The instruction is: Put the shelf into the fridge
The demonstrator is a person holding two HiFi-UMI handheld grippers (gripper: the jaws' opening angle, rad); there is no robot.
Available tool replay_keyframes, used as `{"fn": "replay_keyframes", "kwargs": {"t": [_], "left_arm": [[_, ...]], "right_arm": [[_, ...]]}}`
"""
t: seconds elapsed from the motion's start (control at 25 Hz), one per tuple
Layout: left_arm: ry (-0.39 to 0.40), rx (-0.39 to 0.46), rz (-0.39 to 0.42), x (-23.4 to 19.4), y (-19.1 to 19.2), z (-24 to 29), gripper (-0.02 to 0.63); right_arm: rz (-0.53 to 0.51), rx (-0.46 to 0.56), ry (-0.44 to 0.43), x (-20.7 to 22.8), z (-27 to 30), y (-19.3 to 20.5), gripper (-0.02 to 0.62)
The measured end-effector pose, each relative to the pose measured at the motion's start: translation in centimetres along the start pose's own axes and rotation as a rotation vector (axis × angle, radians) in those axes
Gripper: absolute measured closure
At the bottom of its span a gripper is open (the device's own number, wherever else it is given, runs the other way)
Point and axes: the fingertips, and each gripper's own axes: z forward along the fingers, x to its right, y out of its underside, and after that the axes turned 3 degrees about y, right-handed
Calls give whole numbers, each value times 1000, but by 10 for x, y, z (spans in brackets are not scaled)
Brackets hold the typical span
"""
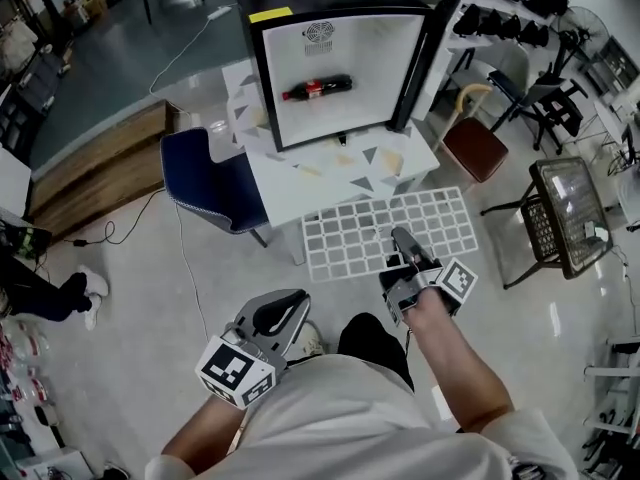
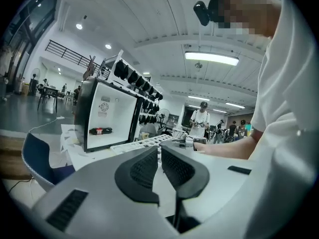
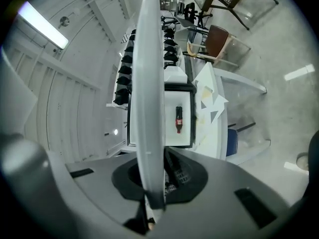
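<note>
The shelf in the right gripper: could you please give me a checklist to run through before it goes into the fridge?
1. Right gripper grip on shelf: ok, jaws closed on its edge.
2. Fridge door open: ok.
3. Shelf at the opening: not ok, held short of the fridge.
4. Room around the bottle lying inside: cannot tell.
5. Rails for the shelf: cannot tell.
6. Left gripper free to help: ok, nothing between its jaws.
</note>
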Motion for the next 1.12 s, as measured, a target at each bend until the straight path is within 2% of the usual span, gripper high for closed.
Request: {"fn": "replay_keyframes", "kwargs": {"t": [0.24,0.44,0.72,1.12], "left_arm": [[-11,2,-21,-34,-4,6,571],[-56,-10,-35,-66,-13,22,571],[-103,-9,-18,-107,-45,69,571],[-161,-10,0,-145,-74,114,571]], "right_arm": [[13,-33,-10,-11,56,3,563],[25,-59,-37,-23,106,-19,563],[32,-105,-55,-31,176,-53,563],[37,-141,-59,-33,249,-87,563]]}}
